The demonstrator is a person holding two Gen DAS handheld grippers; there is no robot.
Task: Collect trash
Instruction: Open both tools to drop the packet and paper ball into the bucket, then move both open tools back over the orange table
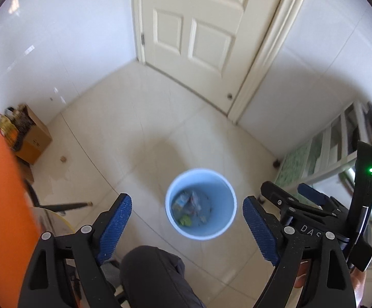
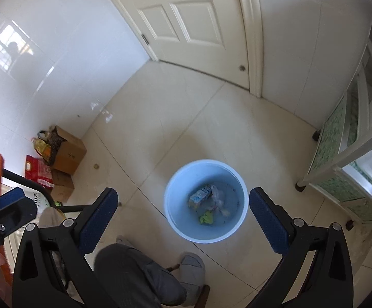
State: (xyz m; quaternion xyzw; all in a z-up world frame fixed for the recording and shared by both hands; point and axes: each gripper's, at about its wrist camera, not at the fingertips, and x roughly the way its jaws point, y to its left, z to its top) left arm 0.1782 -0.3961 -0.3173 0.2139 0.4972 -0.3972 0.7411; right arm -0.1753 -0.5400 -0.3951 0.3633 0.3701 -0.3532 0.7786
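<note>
I see a wide pale tiled floor (image 2: 211, 118) running to a white wall and a closed panelled door (image 1: 193, 33). A white shelf unit (image 2: 344, 169) hems in the right side, cardboard boxes (image 2: 68, 154) the left corner. The light blue bin (image 2: 206, 200) stands clear on the floor, holding a small carton, crumpled clear wrap and a green scrap. My left gripper (image 1: 187, 223) and right gripper (image 2: 183, 215) both hang above it, jaws spread wide and empty, the bin showing between the pads.
</note>
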